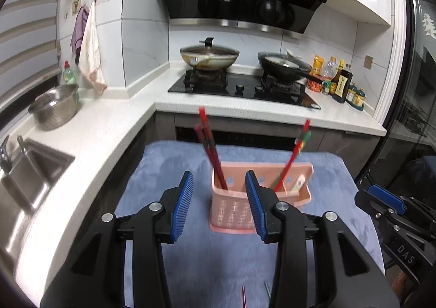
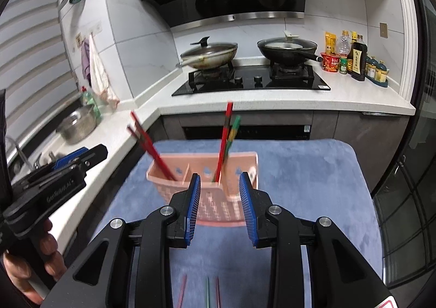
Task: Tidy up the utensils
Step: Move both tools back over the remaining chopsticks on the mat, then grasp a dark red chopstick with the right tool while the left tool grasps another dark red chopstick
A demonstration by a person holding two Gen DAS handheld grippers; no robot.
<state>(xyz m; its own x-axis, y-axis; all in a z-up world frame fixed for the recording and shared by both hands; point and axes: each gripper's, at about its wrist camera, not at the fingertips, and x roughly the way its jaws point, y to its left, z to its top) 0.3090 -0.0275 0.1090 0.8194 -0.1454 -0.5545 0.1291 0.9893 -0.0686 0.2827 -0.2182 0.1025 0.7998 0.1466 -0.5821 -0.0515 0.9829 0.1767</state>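
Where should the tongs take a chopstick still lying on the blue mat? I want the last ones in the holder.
Grip the red chopstick near its middle, coming from above with the pads either side of the shaft. It lies flat on the blue mat, so no end is raised. Its near end is out of view.

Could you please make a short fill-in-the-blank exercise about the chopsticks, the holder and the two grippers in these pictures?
1. The pink holder stands on a ____ mat.
2. The red chopsticks stand in the holder's ____ compartment, seen from the grippers.
3. The left gripper and right gripper both hold ____.
4. More chopsticks lie ____ the holder, on the mat.

Missing words: blue; left; nothing; outside
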